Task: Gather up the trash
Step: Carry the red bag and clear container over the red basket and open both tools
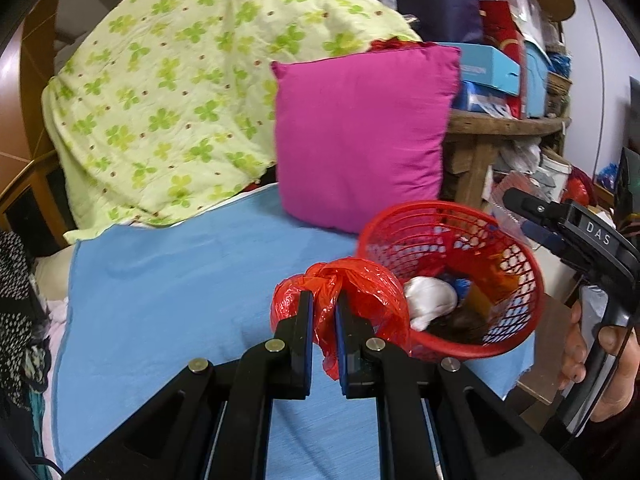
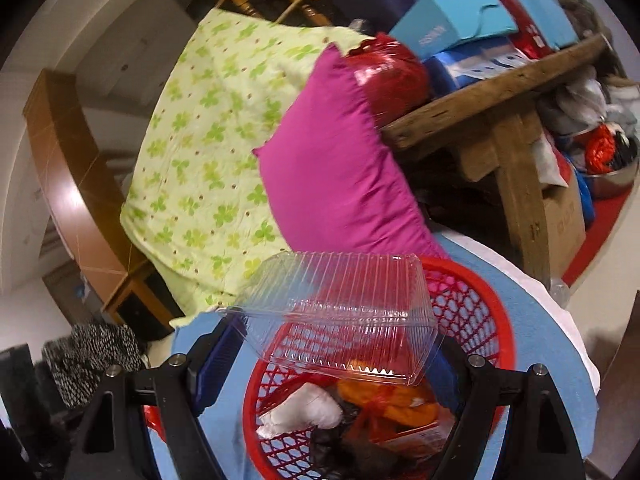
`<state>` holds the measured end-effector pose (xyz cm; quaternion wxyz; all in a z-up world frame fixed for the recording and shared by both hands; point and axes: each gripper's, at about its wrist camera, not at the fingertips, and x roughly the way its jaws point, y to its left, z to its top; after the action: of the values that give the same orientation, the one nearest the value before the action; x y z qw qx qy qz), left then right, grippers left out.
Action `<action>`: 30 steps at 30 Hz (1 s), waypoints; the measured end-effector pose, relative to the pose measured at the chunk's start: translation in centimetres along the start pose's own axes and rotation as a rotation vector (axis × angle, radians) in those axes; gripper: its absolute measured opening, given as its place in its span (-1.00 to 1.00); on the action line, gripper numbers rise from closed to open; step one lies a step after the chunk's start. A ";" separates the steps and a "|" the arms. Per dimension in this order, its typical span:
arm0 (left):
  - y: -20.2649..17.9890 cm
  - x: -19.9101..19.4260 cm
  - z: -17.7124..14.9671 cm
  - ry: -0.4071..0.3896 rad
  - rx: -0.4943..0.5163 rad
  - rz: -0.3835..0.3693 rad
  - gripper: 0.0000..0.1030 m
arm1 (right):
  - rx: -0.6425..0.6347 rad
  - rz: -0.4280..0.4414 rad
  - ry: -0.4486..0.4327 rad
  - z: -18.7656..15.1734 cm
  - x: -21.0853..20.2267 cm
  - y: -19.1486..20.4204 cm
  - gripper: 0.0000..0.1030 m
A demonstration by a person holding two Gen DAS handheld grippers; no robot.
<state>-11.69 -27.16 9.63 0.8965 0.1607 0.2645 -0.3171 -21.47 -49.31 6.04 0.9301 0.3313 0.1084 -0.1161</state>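
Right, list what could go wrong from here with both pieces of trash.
1. The clear plastic container sits wide across the right gripper, above the red basket; released tilted, it may catch on the rim and slide out.
2. The left gripper pinches only a fold of the red plastic bag, which could slip onto the blue sheet.
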 end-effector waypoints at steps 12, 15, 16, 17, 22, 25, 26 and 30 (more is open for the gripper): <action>-3.9 3.6 3.1 -0.027 -0.042 -0.188 -0.78 | 0.202 0.058 0.028 0.9 1.8 -3.2 0.68; -4.4 5.0 3.6 -0.010 -0.074 -0.232 -0.59 | 0.259 0.062 0.036 1.0 3.0 -3.9 0.71; -4.7 5.3 3.6 -0.007 -0.074 -0.246 -0.36 | 0.266 0.052 0.033 1.2 3.3 -3.9 0.75; -5.0 5.5 3.5 -0.006 -0.071 -0.242 0.01 | 0.263 0.047 0.024 1.3 3.4 -3.7 0.76; -5.8 5.1 2.7 -0.017 -0.008 -0.189 0.24 | 0.252 0.063 0.024 1.6 4.4 -3.4 0.79; -5.1 4.2 2.0 -0.012 0.010 -0.160 0.30 | 0.256 0.108 0.049 1.4 4.8 -3.2 0.79; -4.5 3.7 1.5 -0.012 0.008 -0.143 0.39 | 0.258 0.111 0.054 1.4 4.9 -3.1 0.79; -2.6 1.9 0.3 -0.011 -0.009 -0.082 0.51 | 0.241 0.150 0.059 1.2 4.8 -2.3 0.79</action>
<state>-12.02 -30.16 8.46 0.8849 0.1442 0.2674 -0.3531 -17.42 -52.50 4.19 0.8860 0.4511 0.0959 -0.0485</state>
